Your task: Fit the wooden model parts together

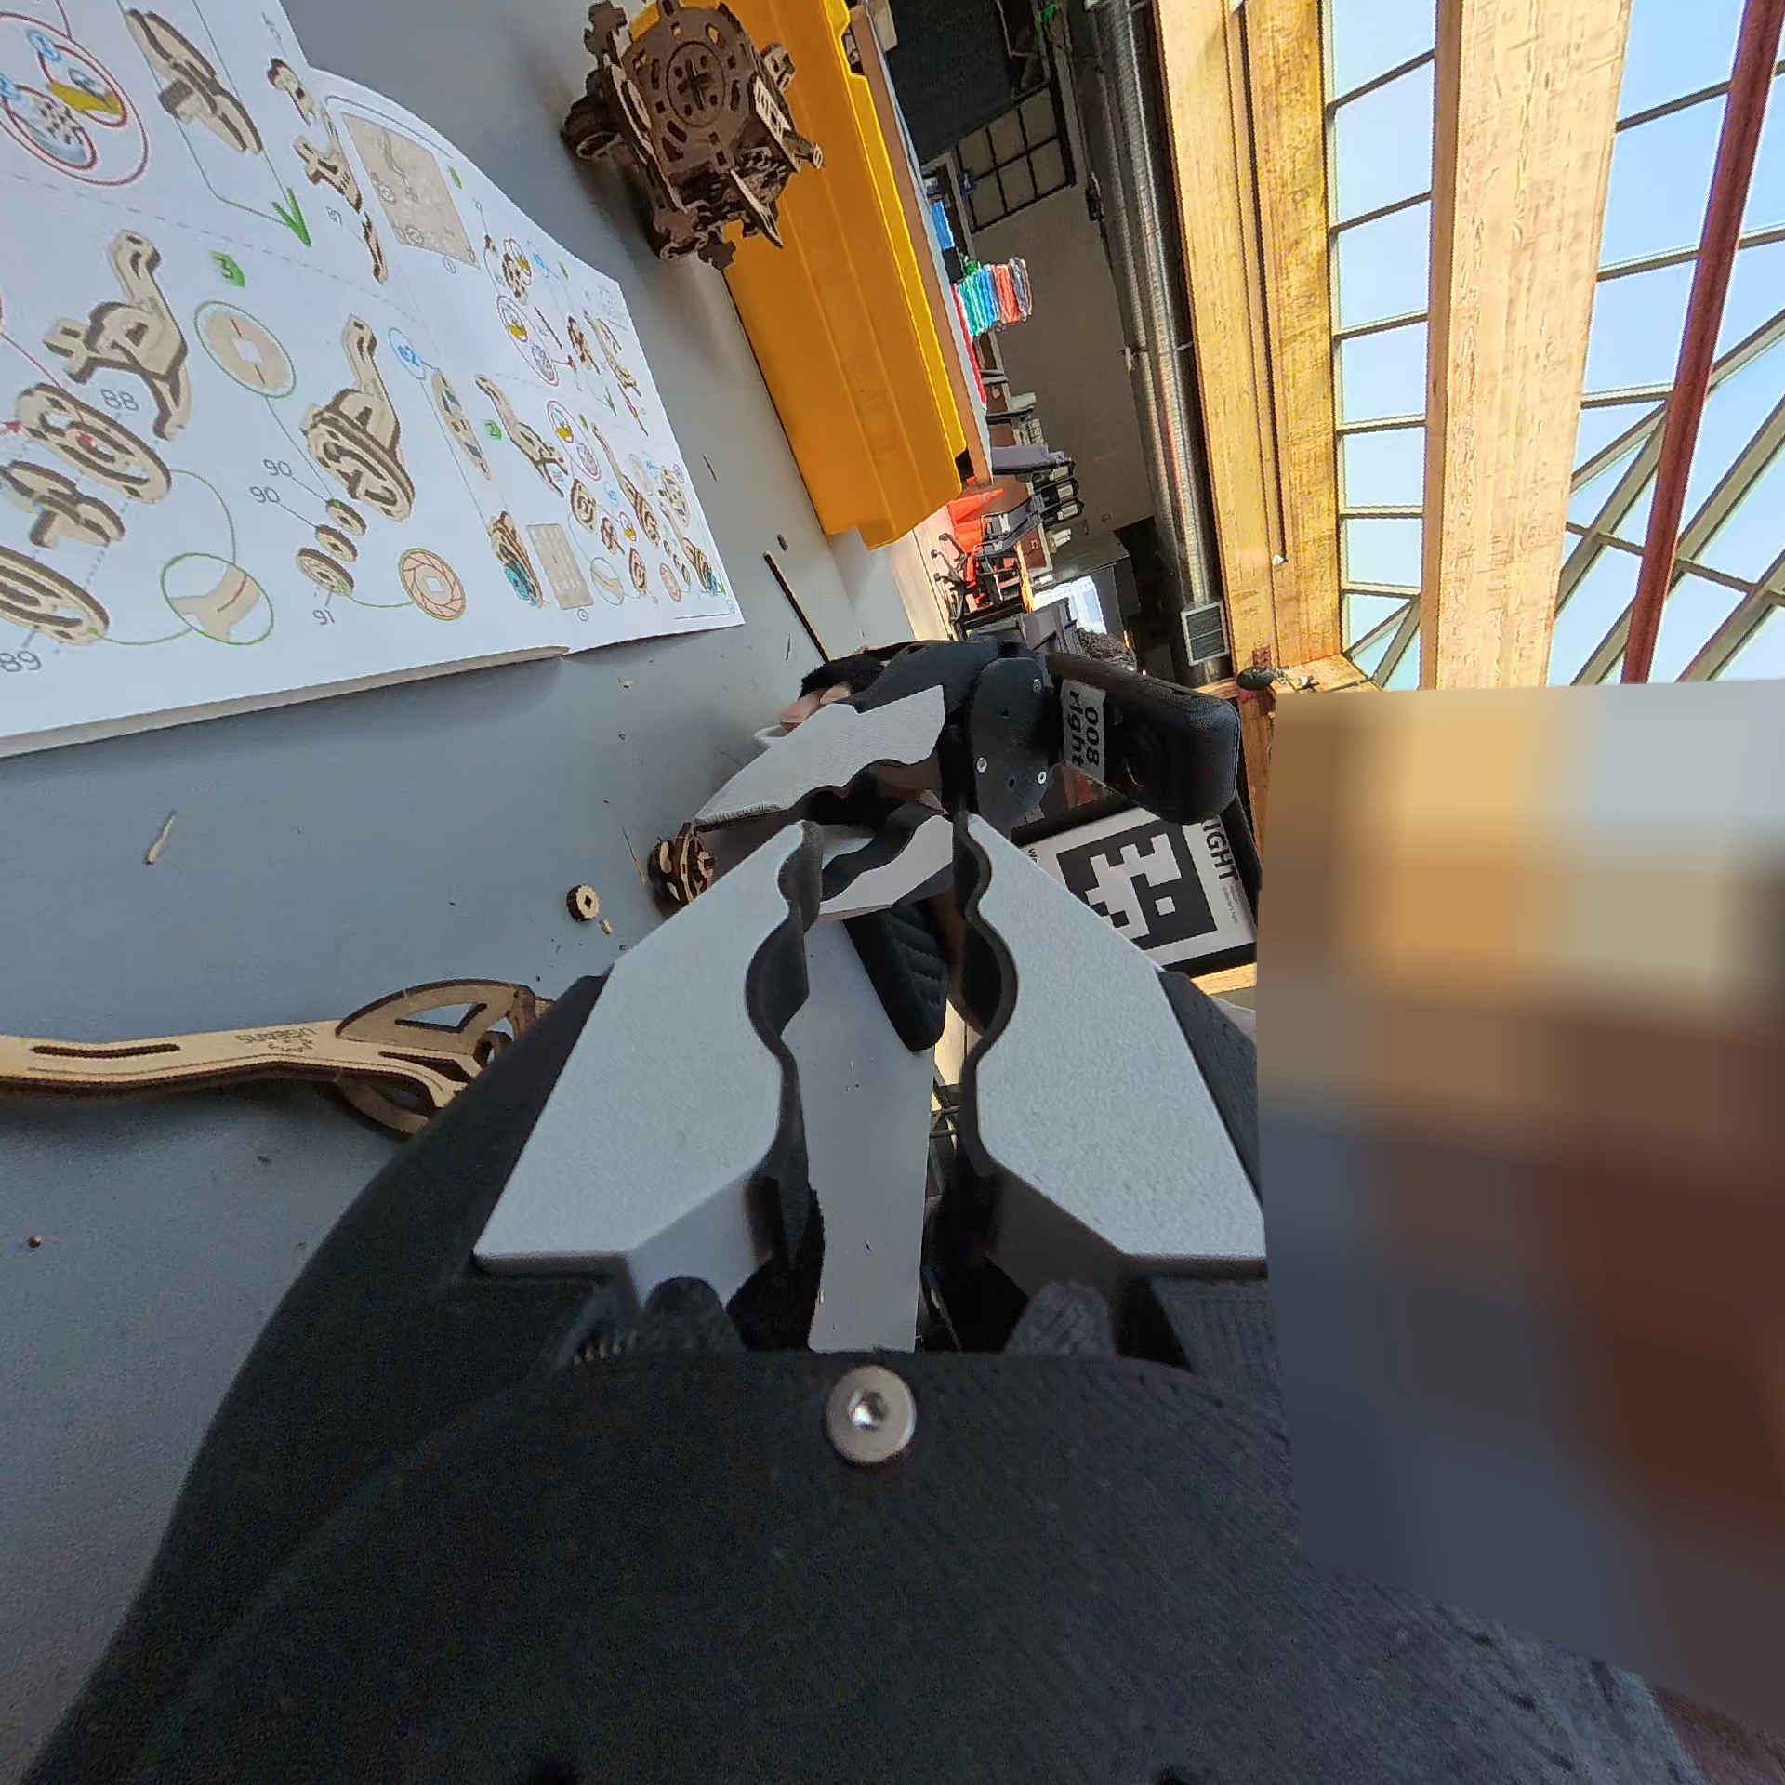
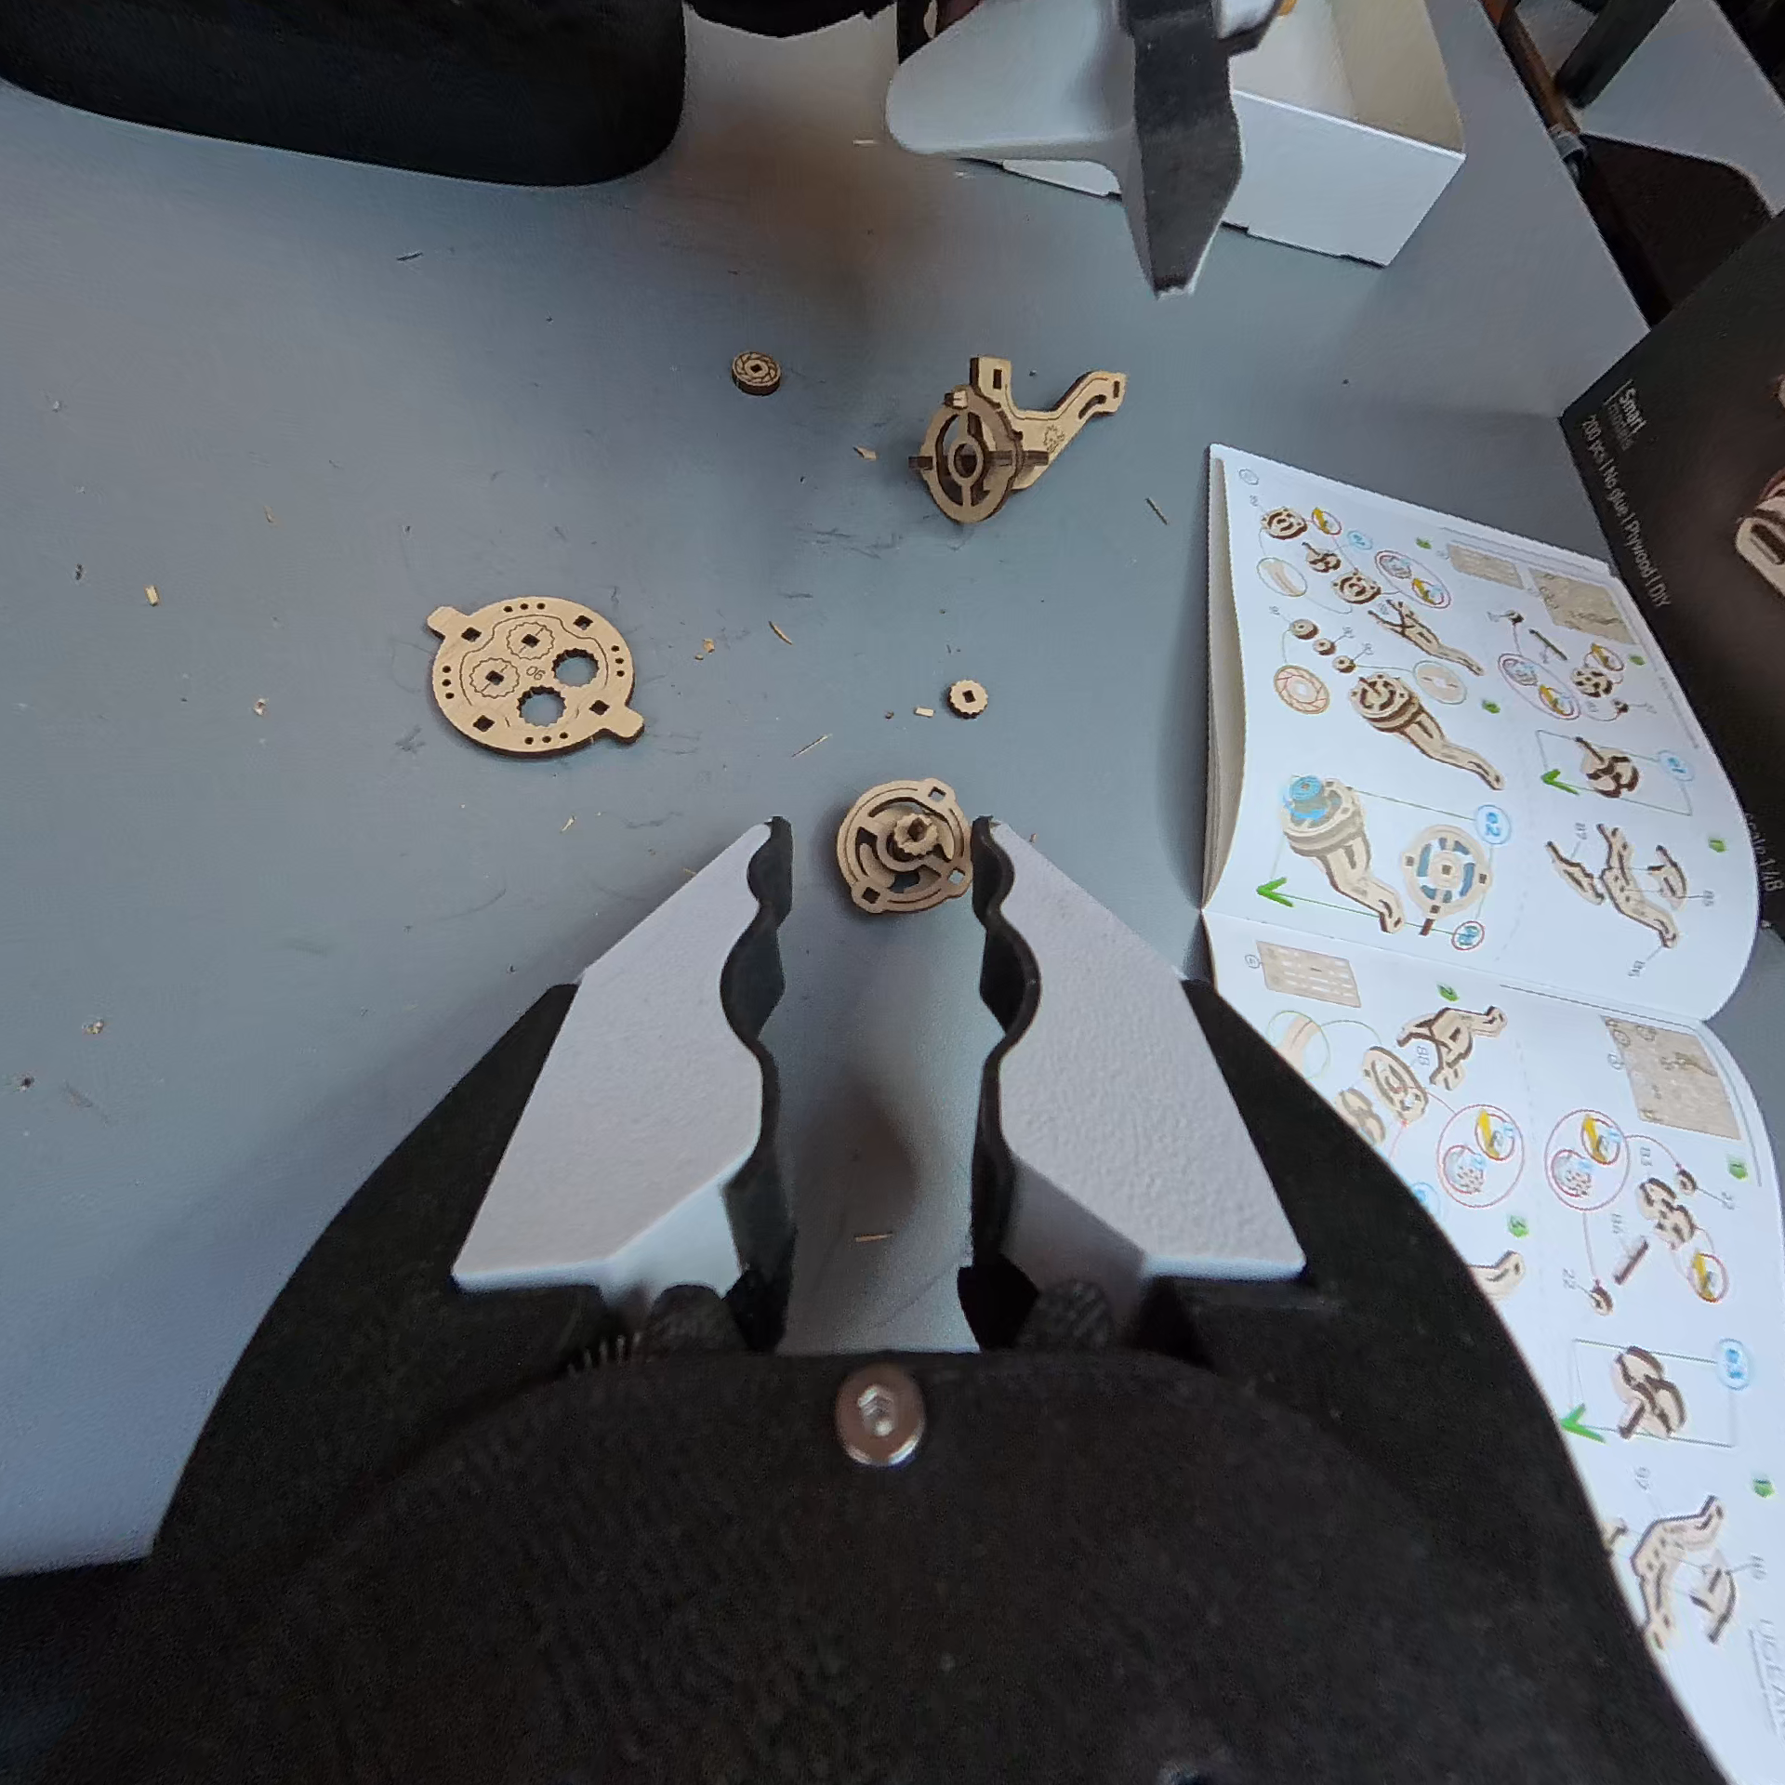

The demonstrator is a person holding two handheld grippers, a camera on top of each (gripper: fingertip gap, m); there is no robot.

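My right gripper point(image 2: 884, 833) is open and low over the grey table point(image 2: 290, 435). A round wooden wheel part with a toothed hub point(image 2: 903, 848) lies flat between its fingertips, close against the right-hand pad and apart from the left-hand one. Beyond it lie a small gear point(image 2: 966, 698), a flat disc with gear-shaped cut-outs point(image 2: 534, 673), a small washer point(image 2: 755, 372) and a wheel-and-arm sub-assembly point(image 2: 1005, 449). My left gripper point(image 1: 884, 838) is open and empty, held above the table just behind the right gripper point(image 1: 869, 763).
An open instruction booklet point(image 2: 1449, 869) lies at the right, also in the left wrist view point(image 1: 290, 386). A black box point(image 2: 1690, 435) and a white box point(image 2: 1352, 135) stand at the back. A long wooden frame strip point(image 1: 290, 1053), a dark built model point(image 1: 695, 126) and yellow bins point(image 1: 850, 290) are nearby. My right fingertips sit around 11 centimeters from my left ones. From the right gripper's tips to the small gear point(image 2: 966, 698) is close to 5 centimeters. My left wrist view point(image 1: 585, 903) looks at it from another angle.
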